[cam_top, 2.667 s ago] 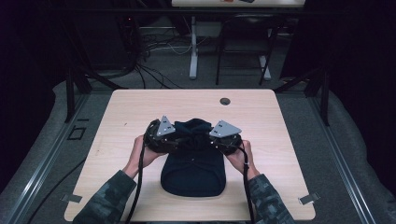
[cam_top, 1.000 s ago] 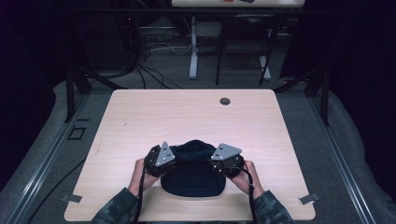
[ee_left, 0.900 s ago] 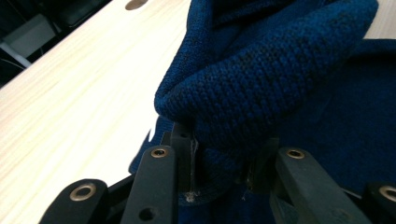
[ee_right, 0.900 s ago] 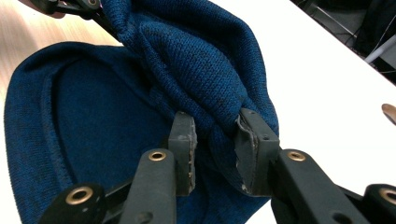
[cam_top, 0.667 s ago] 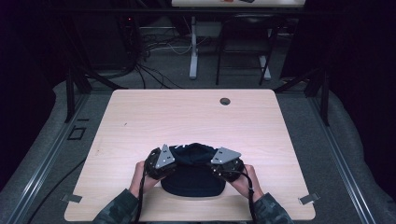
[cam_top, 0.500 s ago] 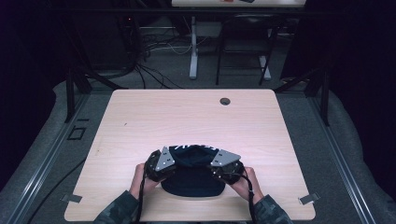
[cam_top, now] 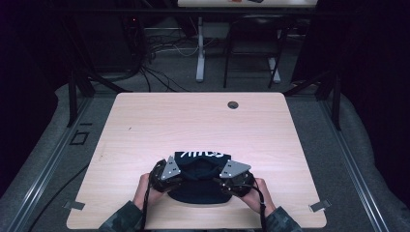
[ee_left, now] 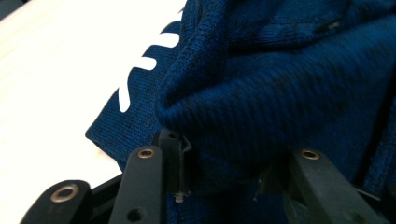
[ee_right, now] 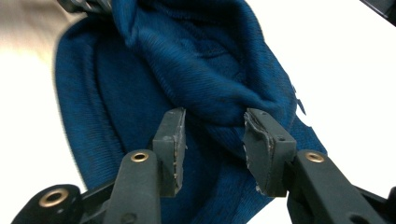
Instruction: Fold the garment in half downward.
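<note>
A: Navy knit, a beanie (cam_top: 199, 176) with white lettering, lies near the front edge of the wooden table (cam_top: 193, 121), between the two hands.

B: And the left gripper (cam_top: 170, 178)?

A: It is at the beanie's left edge. In the left gripper view its jaws have just been opening; a rolled fold of the beanie (ee_left: 261, 93) bulges between them, touching the left pad, while the right pad's contact is hidden by the cloth. Grip cannot be told.

B: The right gripper (cam_top: 231, 180)?

A: At the beanie's right edge. In the right gripper view its jaws (ee_right: 212, 144) have likewise just been opening; they stand apart, a ridge of the beanie (ee_right: 187, 74) lies between them, and the pads sit beside the fold without squeezing it.

B: Anything else?

A: A round hole (cam_top: 233, 105) near the table's far edge, well apart from the beanie.
</note>
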`<state>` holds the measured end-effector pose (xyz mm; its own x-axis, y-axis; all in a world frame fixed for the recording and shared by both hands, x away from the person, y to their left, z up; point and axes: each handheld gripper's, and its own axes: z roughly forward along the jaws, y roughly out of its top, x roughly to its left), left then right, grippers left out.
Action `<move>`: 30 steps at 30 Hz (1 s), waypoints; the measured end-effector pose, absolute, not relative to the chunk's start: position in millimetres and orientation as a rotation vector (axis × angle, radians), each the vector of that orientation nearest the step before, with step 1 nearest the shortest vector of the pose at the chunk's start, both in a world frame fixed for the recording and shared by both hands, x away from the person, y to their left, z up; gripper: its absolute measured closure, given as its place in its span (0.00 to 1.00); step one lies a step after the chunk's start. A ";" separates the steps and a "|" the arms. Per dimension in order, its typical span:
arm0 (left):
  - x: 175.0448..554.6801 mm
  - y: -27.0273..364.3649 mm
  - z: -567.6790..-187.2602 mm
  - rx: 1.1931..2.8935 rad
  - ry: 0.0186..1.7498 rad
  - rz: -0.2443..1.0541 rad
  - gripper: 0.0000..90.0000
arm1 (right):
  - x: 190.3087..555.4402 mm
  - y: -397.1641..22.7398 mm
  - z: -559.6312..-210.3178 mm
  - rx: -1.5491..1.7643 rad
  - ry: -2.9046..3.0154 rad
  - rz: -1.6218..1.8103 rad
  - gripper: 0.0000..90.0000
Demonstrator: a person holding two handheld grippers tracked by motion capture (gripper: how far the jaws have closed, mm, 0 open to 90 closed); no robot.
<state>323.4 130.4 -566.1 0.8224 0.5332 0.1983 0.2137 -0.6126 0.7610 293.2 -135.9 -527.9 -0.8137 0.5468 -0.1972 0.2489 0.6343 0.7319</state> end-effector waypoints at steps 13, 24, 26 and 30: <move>318.7 131.4 -564.5 2.263 0.569 0.472 0.40 | 305.5 -151.7 -506.0 0.829 2.376 1.177 0.58; 301.9 146.8 -552.6 2.250 0.582 0.461 0.22 | 311.2 -119.1 -528.7 0.720 2.424 0.962 0.76; 296.1 153.8 -540.4 2.185 0.580 0.499 0.22 | 307.3 -119.4 -528.7 0.698 2.413 0.949 0.83; 297.0 159.3 -526.3 2.131 0.588 0.507 0.22 | 302.7 -121.0 -527.2 0.675 2.426 0.945 0.88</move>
